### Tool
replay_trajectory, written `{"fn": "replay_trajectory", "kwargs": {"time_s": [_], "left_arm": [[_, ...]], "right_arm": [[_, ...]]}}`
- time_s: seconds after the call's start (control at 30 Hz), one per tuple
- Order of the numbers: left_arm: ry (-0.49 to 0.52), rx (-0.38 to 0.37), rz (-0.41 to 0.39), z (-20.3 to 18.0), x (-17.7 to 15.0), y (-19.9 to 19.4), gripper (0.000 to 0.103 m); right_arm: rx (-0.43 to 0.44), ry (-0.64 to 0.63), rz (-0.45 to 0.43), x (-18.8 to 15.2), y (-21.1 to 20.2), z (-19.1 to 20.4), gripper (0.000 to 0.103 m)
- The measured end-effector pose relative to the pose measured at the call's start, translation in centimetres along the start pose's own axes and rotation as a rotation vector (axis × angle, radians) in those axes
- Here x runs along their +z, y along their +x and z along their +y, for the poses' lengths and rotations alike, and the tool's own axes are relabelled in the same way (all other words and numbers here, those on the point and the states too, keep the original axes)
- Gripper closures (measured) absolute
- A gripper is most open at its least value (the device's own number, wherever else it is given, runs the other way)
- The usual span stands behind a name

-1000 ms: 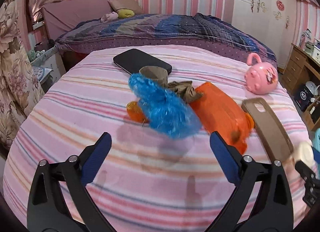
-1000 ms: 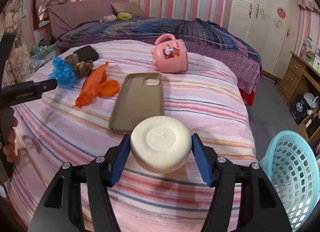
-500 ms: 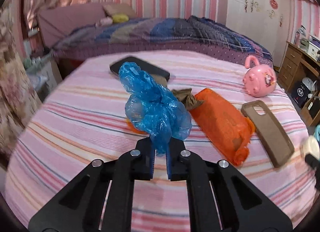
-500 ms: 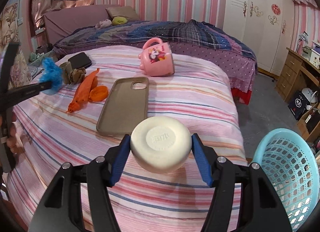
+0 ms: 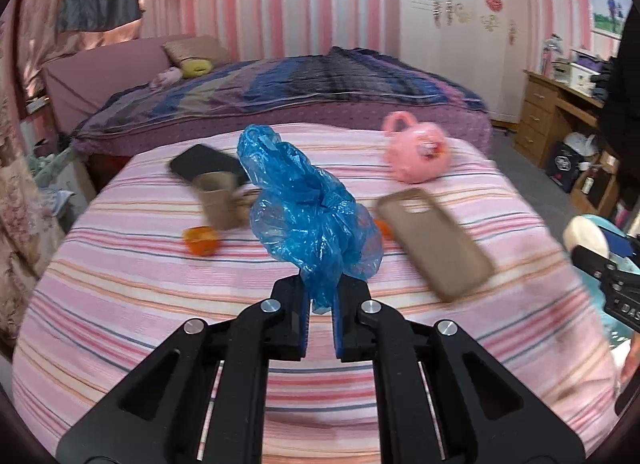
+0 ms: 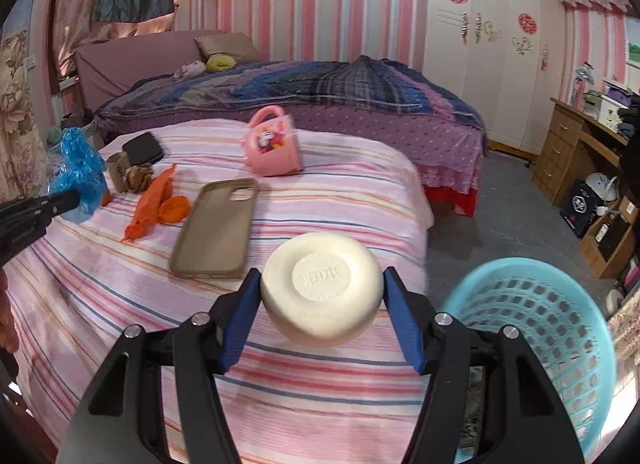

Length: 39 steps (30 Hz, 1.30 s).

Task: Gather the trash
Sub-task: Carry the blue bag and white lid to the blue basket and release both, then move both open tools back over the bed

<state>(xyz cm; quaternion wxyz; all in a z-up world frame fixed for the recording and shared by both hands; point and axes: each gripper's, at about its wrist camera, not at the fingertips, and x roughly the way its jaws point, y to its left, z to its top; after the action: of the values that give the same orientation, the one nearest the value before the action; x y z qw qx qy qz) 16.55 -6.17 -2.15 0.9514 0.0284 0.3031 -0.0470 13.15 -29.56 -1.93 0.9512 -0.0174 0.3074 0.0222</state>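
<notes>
My left gripper (image 5: 320, 314) is shut on a crumpled blue plastic bag (image 5: 310, 217) and holds it up above the striped bed; the bag also shows in the right wrist view (image 6: 80, 175). My right gripper (image 6: 322, 318) is shut on a round cream-white lid-like disc (image 6: 322, 288), held over the bed's right edge beside a light blue basket (image 6: 532, 328). On the bed lie an orange bag (image 6: 150, 203), an orange cap (image 6: 174, 207), a cardboard tube (image 5: 218, 197) and a brown crumpled scrap (image 6: 138, 177).
A tan phone case (image 6: 218, 225), a pink mug (image 6: 274, 151) and a black phone (image 6: 142, 148) lie on the striped bed (image 6: 320, 191). A second bed stands behind. A wooden desk (image 6: 580, 151) and boxes stand on the right.
My left gripper closed on the blue bag and lifted it off the bed. My right gripper, holding the disc, moved right and the basket came closer.
</notes>
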Motion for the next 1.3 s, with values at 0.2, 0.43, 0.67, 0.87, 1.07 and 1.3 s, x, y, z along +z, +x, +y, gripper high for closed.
{"fn": "replay_trajectory", "kwargs": {"time_s": [0.2, 0.43, 0.67, 0.87, 1.07, 1.3], "left_arm": [[0.042, -0.102, 0.017, -7.6, 0.0, -0.5, 0.096], [0.086, -0.244, 0.029, -17.1, -1.1, -1.1, 0.096], [0.129, -0.363, 0.065, -25.6, -2.0, -0.5, 0.096], [0.181, -0.396, 0.082, -30.0, -2.9, -0.1, 0.095], [0.212, -0.376, 0.093, -31.3, -2.9, 0.9, 0.029], [0.156, -0.298, 0.048, -27.7, -0.6, 1.5, 0.014]], "right_arm": [[-0.082, 0.067, -0.024, -0.4, -2.1, -5.8, 0.042], [-0.208, 0.165, -0.042, -2.0, -4.6, -13.7, 0.042], [-0.293, 0.256, -0.052, -3.6, -6.2, -19.8, 0.042], [-0.312, 0.277, -0.024, -4.8, -5.9, -22.4, 0.042], [-0.316, 0.303, -0.020, -5.4, -6.0, -23.6, 0.042], [-0.305, 0.292, -0.007, -5.2, -5.2, -22.6, 0.042]]}}
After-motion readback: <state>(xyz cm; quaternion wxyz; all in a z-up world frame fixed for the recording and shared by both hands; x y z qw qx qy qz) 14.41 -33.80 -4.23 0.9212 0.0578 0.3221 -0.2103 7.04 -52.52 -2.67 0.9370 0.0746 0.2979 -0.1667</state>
